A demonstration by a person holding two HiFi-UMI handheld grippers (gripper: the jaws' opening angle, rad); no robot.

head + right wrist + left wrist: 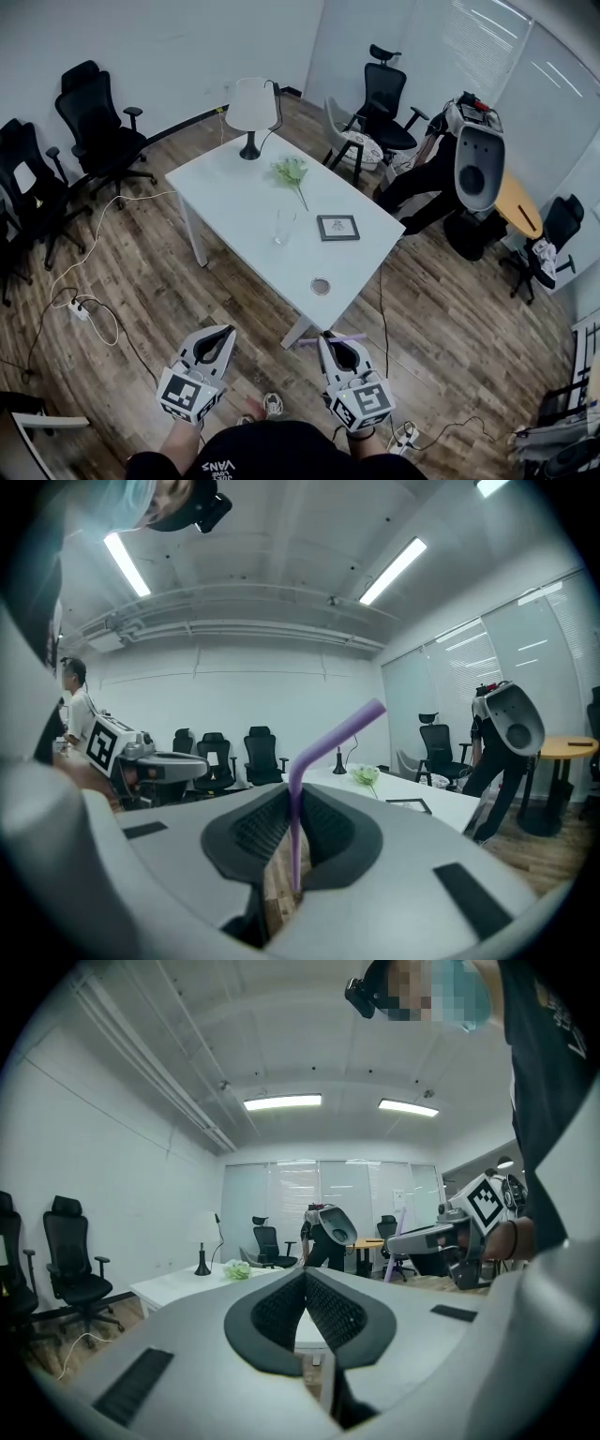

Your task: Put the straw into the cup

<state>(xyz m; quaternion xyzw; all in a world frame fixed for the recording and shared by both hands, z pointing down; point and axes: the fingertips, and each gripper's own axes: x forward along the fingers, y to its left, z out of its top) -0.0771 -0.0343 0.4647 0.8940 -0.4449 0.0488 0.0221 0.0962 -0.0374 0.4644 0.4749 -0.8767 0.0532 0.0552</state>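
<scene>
Head view: straw (pixel 307 342) mostly hidden behind right gripper (pixel 334 345); cup (pixel 284 226) faint, probably glass.

White-walled office, wood-plank floor (pixel 141 281), white table (pixel 234 192), black swivel chairs (pixel 94 122), ceiling strip lights (pixel 281 1102).

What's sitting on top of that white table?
A white lamp, a green sprig, a clear glass cup, a framed picture lying flat and a small round disc near the table edge. Whether the cup holds anything is too small to tell.
</scene>
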